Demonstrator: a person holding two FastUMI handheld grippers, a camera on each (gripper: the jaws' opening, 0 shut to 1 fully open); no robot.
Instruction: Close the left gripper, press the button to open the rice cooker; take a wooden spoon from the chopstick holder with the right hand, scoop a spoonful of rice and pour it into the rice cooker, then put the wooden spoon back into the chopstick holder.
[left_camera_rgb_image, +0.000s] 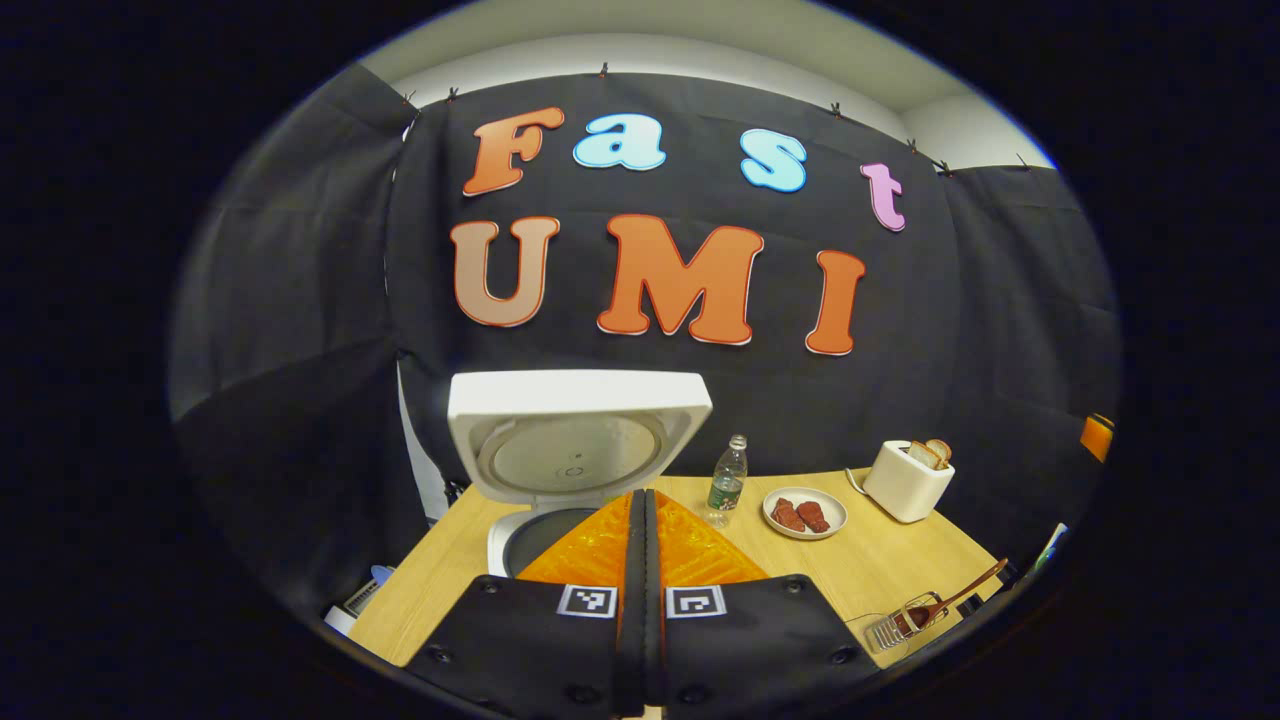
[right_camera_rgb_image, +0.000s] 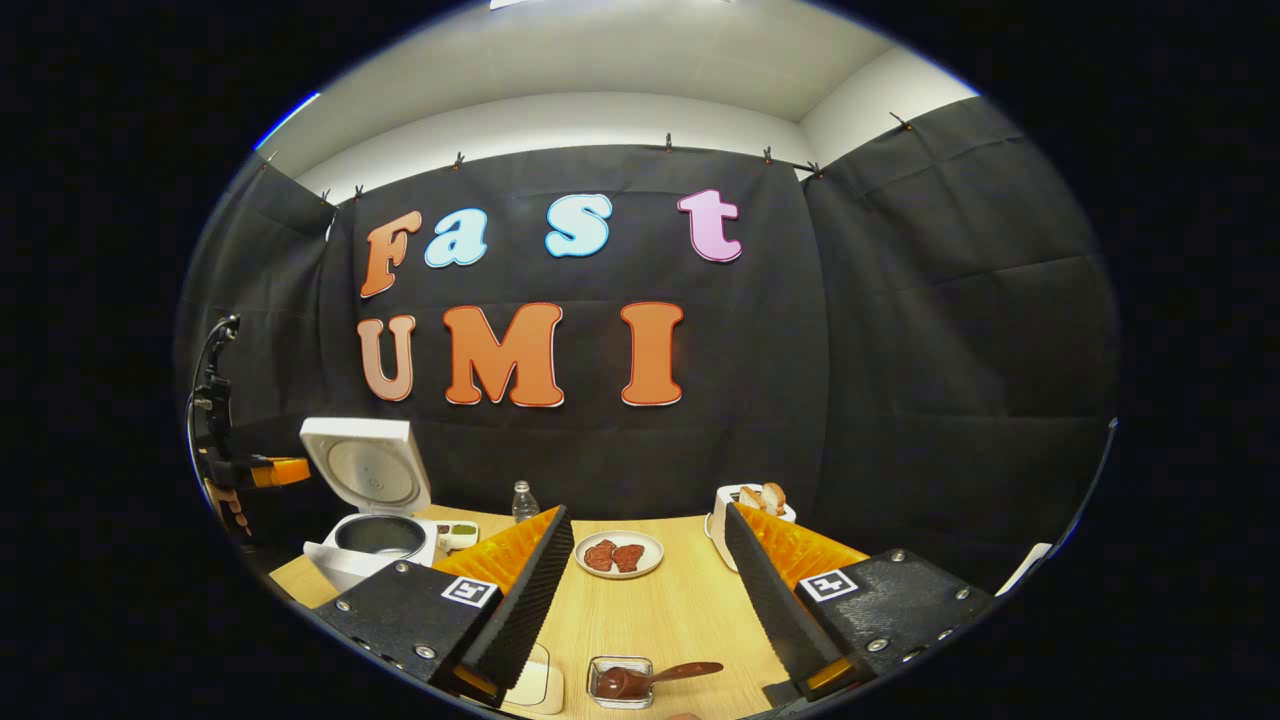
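Two grippers are seen at work: the left gripper (left_camera_rgb_image: 645, 520) is held with its fingers pressed together on nothing, in front of the rice cooker (left_camera_rgb_image: 560, 470), whose lid (left_camera_rgb_image: 578, 432) is raised, so the button press is judged done. The right gripper (right_camera_rgb_image: 648, 560) is spread wide and empty, above the chopstick holder (right_camera_rgb_image: 620, 683), in which the wooden spoon (right_camera_rgb_image: 655, 677) lies with its handle angled out. Beyond, a plate (right_camera_rgb_image: 620, 553), a water bottle (right_camera_rgb_image: 522, 502) and a toaster (right_camera_rgb_image: 745, 510) are set on the table (right_camera_rgb_image: 680, 610). If the handle is pinched off-centre, the holder could be tipped or the spoon dropped
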